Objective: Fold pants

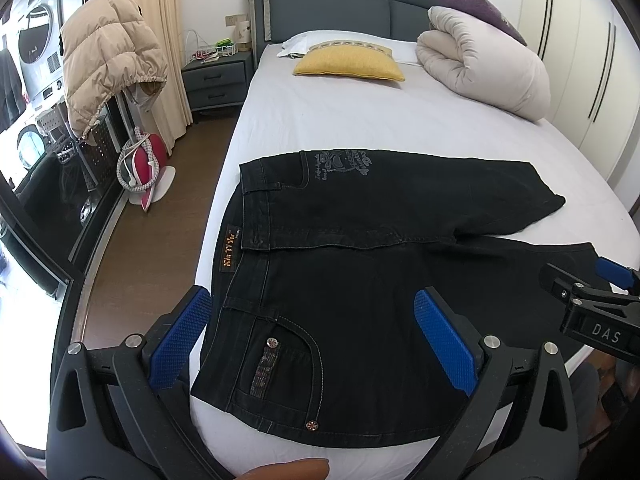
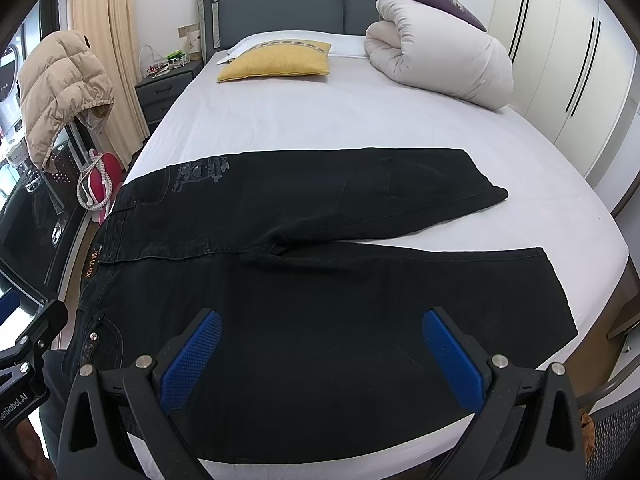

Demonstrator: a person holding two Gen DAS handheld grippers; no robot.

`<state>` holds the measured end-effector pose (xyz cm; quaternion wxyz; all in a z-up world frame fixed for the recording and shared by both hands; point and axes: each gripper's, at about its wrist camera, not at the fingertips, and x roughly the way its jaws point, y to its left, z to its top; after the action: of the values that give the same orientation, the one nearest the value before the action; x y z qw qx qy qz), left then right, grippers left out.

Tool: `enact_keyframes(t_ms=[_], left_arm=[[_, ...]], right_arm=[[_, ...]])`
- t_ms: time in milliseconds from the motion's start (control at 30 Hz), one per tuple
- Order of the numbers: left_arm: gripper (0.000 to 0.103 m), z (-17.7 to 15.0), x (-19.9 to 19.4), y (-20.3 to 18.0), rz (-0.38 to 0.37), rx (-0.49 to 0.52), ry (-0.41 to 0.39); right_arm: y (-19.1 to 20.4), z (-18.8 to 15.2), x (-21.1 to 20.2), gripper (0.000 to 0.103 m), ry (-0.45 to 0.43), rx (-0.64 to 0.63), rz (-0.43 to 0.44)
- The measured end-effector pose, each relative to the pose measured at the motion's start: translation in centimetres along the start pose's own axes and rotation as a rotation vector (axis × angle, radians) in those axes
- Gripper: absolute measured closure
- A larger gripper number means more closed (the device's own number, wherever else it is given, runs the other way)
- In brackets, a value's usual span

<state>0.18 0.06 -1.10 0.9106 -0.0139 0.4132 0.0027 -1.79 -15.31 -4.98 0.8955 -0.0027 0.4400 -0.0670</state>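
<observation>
The black pants point(image 1: 360, 264) lie spread flat across the near end of the bed point(image 1: 340, 120), waistband toward the left gripper point(image 1: 316, 336), the two legs running out past the right gripper point(image 2: 320, 356) and parting in a narrow V. Both grippers hang just above the fabric with jaws spread wide and nothing between the blue pads point(image 2: 192, 356): the left over the hip pocket, the right over the thigh of the nearer leg. Ahead of both lie a yellow pillow point(image 2: 276, 62) and a rolled duvet point(image 2: 444, 56).
</observation>
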Motion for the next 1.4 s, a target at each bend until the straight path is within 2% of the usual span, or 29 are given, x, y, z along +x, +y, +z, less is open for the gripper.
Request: enact_keyframes(t_ms=[1033,1400], left_arm=[[0.0,-0.75,0.8,0.51,0.008,-0.002,0.006],[0.0,-0.92,0.54,-0.14,0.055,0.038,-0.047]], right_arm=[[0.33,-0.47,-0.06,0.0,0.002,-0.003,0.0],[0.34,-0.54,0.0,0.0,0.004,-0.003,0.002]])
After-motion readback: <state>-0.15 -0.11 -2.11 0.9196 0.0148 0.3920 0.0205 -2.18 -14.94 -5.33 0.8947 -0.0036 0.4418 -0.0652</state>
